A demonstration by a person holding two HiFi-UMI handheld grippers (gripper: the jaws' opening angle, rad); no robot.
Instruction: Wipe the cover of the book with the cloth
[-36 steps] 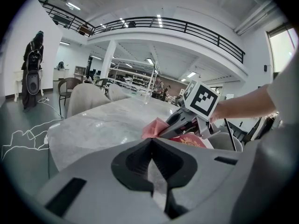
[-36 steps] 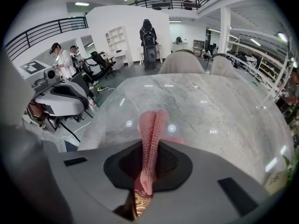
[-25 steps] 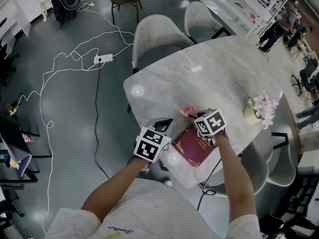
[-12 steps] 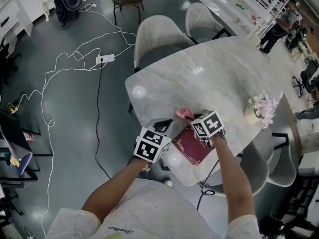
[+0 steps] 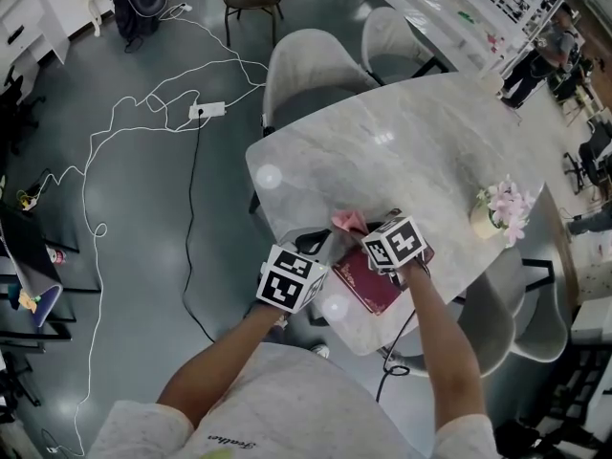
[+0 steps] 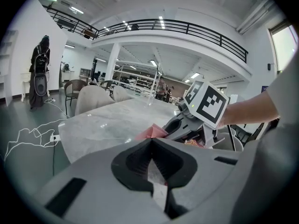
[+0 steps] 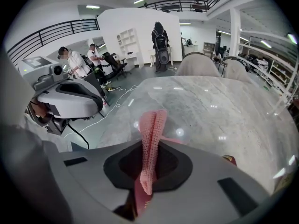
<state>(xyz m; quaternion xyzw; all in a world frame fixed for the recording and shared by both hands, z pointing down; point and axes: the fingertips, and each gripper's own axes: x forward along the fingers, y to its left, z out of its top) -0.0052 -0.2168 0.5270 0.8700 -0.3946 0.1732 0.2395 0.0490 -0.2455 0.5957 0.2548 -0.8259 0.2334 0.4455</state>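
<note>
Now wiping: right gripper (image 7: 148, 169) jaws clamped on pink cloth (image 7: 152, 134) at the book (image 5: 375, 287).
Jaws of the left gripper (image 6: 152, 149) pinch a pale strip (image 6: 156, 183); pushing could slide the book off the table (image 5: 382, 151) edge.

Head view looks steeply down on the table (image 5: 382, 151); both gripper views skim it, apparently facing each other.

The book (image 5: 369, 291) lies half hidden under the right gripper (image 5: 361, 231) — its cover print is too small to read. Only a pink corner of the cloth (image 5: 348, 221) clears it in the head view.
</note>
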